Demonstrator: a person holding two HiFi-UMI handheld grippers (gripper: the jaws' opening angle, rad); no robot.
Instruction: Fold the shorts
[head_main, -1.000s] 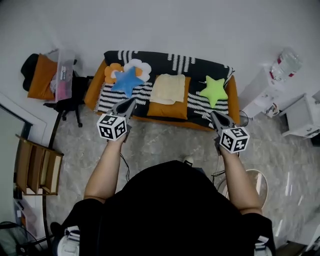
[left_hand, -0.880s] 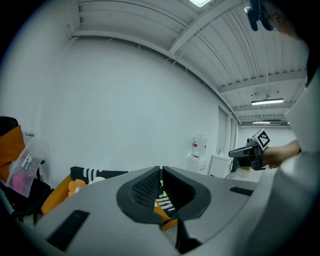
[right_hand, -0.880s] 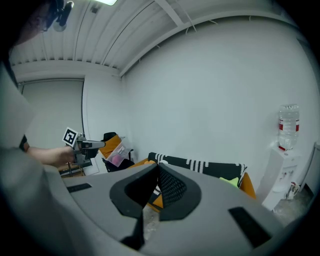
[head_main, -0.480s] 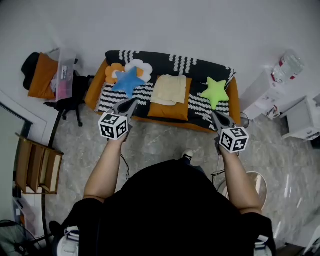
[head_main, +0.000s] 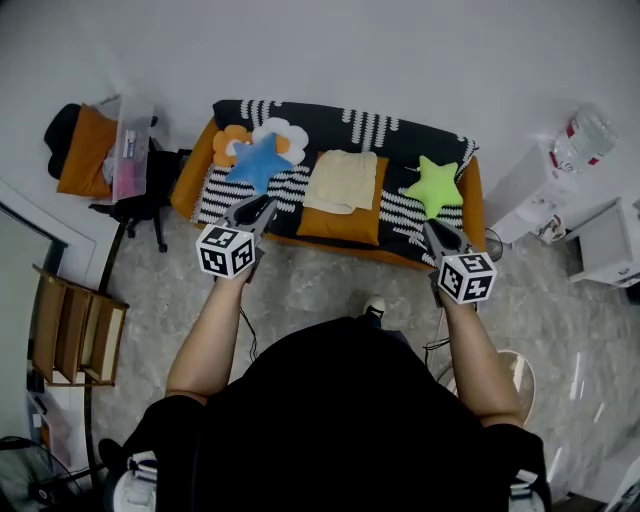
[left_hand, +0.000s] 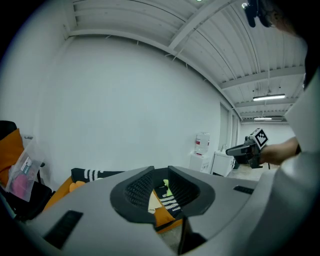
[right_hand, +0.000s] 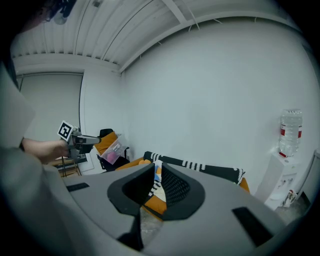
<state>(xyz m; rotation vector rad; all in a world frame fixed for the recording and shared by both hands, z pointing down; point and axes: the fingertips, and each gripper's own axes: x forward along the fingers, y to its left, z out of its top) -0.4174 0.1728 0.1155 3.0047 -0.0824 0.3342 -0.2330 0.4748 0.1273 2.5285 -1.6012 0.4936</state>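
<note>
The cream shorts (head_main: 340, 178) lie folded on an orange cushion (head_main: 337, 222) in the middle of the sofa (head_main: 190, 170). My left gripper (head_main: 265, 203) is held in the air in front of the sofa's left part, apart from the shorts. Its jaws (left_hand: 161, 172) are opening, with a plain gap and nothing between them. My right gripper (head_main: 430, 226) hangs before the sofa's right part. Its jaws (right_hand: 156, 169) are also opening, showing a narrow slit, and are empty. Each gripper view shows the other gripper (left_hand: 247, 149) (right_hand: 75, 137) off to the side.
On the striped blanket (head_main: 390, 130) lie a blue star pillow (head_main: 258, 160), a flower pillow (head_main: 283, 135) and a green star pillow (head_main: 432, 185). A chair with an orange bag (head_main: 85, 150) stands at the left, a wooden shelf (head_main: 70, 330) below it, and white cabinets (head_main: 545, 190) with a water bottle (head_main: 585, 130) at the right.
Both grippers have come slightly closer to the sofa as the person stepped forward. The shorts have not moved.
</note>
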